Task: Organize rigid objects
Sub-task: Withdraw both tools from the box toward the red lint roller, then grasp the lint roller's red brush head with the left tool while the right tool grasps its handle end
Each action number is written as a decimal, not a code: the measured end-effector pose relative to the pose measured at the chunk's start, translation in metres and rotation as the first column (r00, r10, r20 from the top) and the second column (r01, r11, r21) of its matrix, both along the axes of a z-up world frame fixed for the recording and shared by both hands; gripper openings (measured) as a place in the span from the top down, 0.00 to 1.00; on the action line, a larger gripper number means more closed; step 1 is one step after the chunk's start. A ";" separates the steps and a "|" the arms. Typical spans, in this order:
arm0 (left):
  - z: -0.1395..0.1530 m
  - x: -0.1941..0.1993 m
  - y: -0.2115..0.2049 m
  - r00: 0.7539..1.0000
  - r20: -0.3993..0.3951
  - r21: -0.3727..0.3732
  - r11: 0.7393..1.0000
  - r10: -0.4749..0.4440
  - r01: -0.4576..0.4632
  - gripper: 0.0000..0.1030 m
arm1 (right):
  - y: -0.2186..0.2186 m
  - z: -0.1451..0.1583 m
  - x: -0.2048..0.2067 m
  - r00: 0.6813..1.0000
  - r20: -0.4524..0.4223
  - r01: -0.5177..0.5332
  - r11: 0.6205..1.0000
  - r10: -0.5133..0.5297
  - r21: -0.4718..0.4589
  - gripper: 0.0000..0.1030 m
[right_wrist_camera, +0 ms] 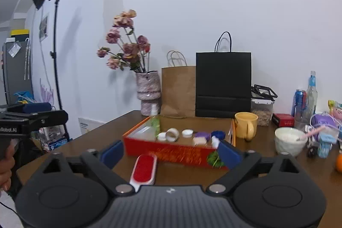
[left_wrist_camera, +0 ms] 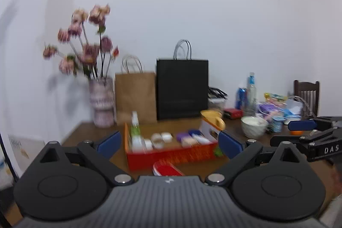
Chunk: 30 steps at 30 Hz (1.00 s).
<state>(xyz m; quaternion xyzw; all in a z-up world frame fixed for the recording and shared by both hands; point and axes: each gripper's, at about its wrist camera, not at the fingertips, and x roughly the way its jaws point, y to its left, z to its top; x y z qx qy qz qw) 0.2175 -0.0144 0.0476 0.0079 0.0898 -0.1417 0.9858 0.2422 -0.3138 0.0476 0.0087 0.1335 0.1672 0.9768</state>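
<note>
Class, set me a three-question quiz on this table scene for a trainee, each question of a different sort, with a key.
1. True or false: the yellow mug stands inside the red box.
2. Which bag is taller: (a) the brown bag or (b) the black bag?
3. Fill in: the red-and-white brush lies on the table just in ____ of the box, on the camera's side.

Key: 1 false, it stands beside it; 2 b; 3 front.
</note>
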 end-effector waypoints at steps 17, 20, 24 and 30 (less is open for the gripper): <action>-0.058 -0.079 0.019 0.997 -0.081 -0.041 0.999 0.018 -0.021 0.01 | 0.013 -0.065 -0.094 0.998 -0.058 0.017 1.000 -0.017 0.009 0.01; -0.063 -0.077 0.015 0.996 -0.091 -0.030 0.999 0.017 -0.020 0.01 | 0.013 -0.069 -0.090 0.997 -0.073 0.024 1.000 -0.023 0.010 0.01; -0.074 -0.065 0.014 0.992 -0.122 -0.023 0.999 0.042 -0.045 0.01 | 0.015 -0.077 -0.078 0.994 -0.105 0.018 1.000 -0.017 0.002 0.01; -0.090 -0.034 0.022 0.980 -0.187 -0.054 0.995 0.073 -0.084 0.01 | 0.028 -0.091 -0.045 0.984 -0.176 -0.024 1.000 0.020 -0.020 0.07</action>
